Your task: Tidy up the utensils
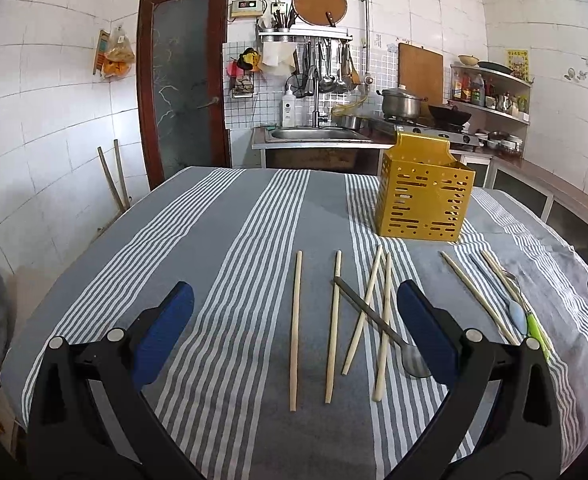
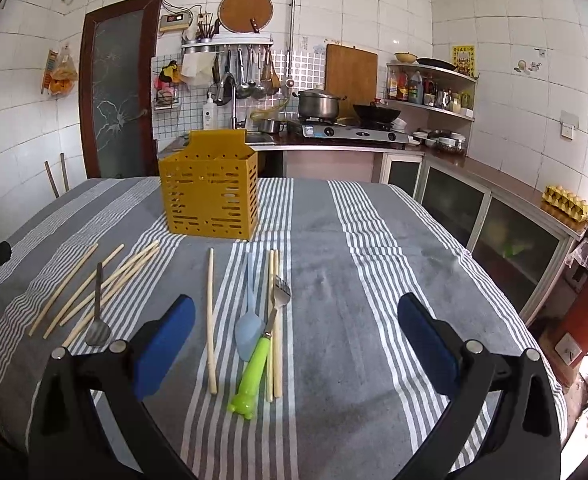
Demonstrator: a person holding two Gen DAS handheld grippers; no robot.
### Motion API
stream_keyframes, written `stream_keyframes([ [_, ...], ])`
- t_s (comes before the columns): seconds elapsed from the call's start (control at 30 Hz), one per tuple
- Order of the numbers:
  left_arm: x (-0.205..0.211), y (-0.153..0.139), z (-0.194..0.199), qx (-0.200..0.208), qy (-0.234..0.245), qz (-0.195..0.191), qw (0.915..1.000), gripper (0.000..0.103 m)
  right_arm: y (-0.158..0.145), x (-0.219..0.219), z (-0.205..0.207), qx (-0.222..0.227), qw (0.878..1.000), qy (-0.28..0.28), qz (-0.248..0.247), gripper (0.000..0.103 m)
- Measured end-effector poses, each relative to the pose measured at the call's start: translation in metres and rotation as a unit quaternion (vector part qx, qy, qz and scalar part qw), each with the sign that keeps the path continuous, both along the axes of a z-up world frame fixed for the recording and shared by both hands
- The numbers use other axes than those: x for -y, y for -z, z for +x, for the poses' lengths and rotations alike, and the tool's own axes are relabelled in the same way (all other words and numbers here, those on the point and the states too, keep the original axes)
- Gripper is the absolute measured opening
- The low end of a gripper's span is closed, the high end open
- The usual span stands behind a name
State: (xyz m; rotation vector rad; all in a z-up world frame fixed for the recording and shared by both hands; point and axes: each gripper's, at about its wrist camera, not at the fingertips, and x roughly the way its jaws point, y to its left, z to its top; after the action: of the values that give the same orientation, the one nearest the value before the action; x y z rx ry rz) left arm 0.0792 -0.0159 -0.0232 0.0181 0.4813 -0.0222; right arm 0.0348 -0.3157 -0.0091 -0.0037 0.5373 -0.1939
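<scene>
2 wrist views low over the striped tablecloth (image 1: pixel 230 240), facing the kitchen wall, sharing the yellow holder (image 2: pixel 210 196)

Open cloth left and right; utensils crowd the middle

The tablecloth (image 2: pixel 374 280) lies bare right of the fork (image 2: pixel 280 292) and left of the outermost chopstick (image 1: pixel 296 328). Between them, crossed chopsticks (image 1: pixel 374 308) and a metal spoon (image 1: pixel 378 326) overlap, and the holder (image 2: pixel 210 196) stands upright behind, blocking the far centre.

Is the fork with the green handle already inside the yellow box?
No, the fork with the green handle lies flat on the striped cloth, well in front of the yellow box.
</scene>
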Motion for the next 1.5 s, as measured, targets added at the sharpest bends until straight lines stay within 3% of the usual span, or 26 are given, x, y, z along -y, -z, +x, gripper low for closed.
stream_keyframes([
  [0.67,-0.01,-0.019,-0.038,0.021,0.0,-0.007,0.9997,0.098,-0.02,-0.006,-0.036,0.034,0.999,-0.011,0.002,0.099],
  [1.5,-0.006,-0.015,-0.025,0.016,0.017,-0.022,0.9995,0.098,-0.025,-0.01,-0.036,0.032,0.999,-0.008,-0.01,0.099],
])
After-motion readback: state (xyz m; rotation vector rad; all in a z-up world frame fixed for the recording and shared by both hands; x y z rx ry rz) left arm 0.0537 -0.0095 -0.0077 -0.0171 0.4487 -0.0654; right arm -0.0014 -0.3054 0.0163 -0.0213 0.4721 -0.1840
